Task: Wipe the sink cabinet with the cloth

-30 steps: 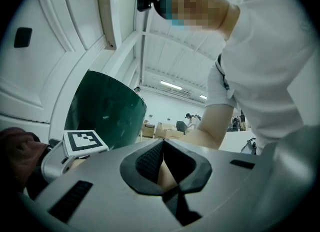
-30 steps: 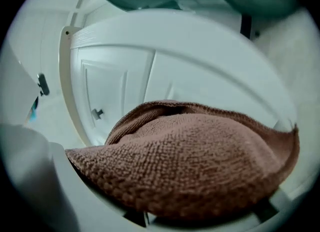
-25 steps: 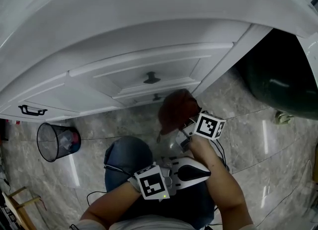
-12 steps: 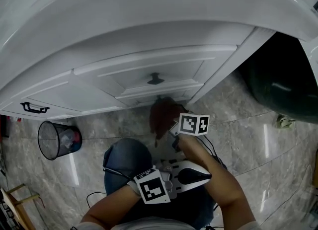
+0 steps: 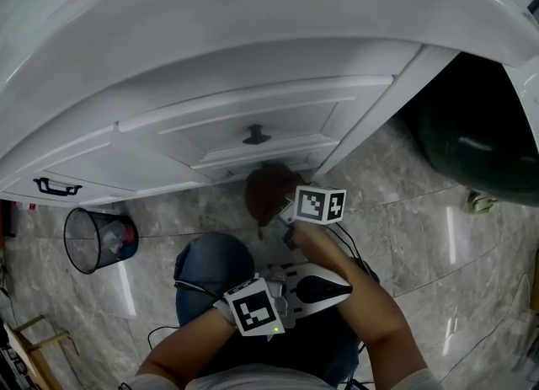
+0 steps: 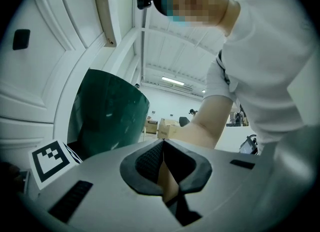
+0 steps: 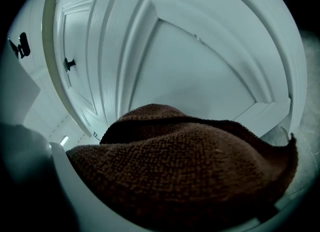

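The white sink cabinet (image 5: 253,106) fills the top of the head view, and its panelled doors (image 7: 165,60) fill the right gripper view. A brown cloth (image 5: 267,194) is pressed low against the cabinet's foot, just under the door with the black knob (image 5: 255,135). My right gripper (image 5: 282,216) is shut on the cloth (image 7: 185,166), which hides its jaws. My left gripper (image 5: 341,289) rests over the person's lap, away from the cabinet. Its pads (image 6: 150,163) are together with nothing held.
A wire waste bin (image 5: 99,239) stands on the marble floor at the left. A dark green rounded object (image 5: 476,131) sits right of the cabinet. A black pull handle (image 5: 55,186) is on the left door. Cables trail on the floor by the person's knee (image 5: 210,262).
My right gripper has carried the cloth to the left and lower along the cabinet door, toward its foot. The left gripper has hardly moved.
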Tool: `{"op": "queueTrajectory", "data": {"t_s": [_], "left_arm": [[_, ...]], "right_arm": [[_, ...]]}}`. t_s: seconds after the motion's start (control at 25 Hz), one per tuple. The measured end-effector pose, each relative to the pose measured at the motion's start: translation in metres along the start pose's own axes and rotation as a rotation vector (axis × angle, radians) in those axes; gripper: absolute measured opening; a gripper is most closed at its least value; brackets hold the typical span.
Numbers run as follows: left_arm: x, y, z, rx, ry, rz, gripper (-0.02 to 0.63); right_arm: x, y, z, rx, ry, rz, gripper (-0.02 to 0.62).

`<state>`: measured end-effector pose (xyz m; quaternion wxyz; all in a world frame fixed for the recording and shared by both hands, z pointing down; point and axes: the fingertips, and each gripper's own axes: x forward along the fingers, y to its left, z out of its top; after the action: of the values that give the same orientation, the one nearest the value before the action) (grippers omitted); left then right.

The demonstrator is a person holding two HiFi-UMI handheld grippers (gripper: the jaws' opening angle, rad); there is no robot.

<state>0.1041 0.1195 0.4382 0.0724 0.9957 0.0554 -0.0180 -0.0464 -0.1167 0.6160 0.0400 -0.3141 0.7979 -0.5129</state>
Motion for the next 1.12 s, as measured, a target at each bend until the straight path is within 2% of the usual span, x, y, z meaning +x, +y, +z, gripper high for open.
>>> {"op": "queueTrajectory", "data": {"t_s": [0.32, 0.8, 0.88, 1.0, 1.12], "left_arm": [[0.003, 0.004, 0.003, -0.014, -0.032, -0.03, 0.011], [0.008, -0.001, 0.012, -0.045, -0.078, -0.032, 0.011], [0.01, -0.002, 0.012, -0.049, -0.079, -0.021, 0.011], [0.009, -0.002, 0.011, -0.101, -0.081, 0.008, 0.011], [0.003, -0.002, 0.023, -0.122, -0.081, 0.051, 0.011]], "right_arm": [[-0.006, 0.005, 0.001, -0.015, -0.003, 0.023, 0.049], [-0.016, 0.023, 0.007, 0.036, -0.031, 0.119, 0.05], [-0.019, 0.027, 0.012, 0.047, -0.061, 0.144, 0.049], [-0.031, 0.044, 0.027, 0.053, -0.157, 0.227, 0.049], [-0.052, 0.069, 0.044, 0.009, -0.242, 0.297, 0.049]]}}
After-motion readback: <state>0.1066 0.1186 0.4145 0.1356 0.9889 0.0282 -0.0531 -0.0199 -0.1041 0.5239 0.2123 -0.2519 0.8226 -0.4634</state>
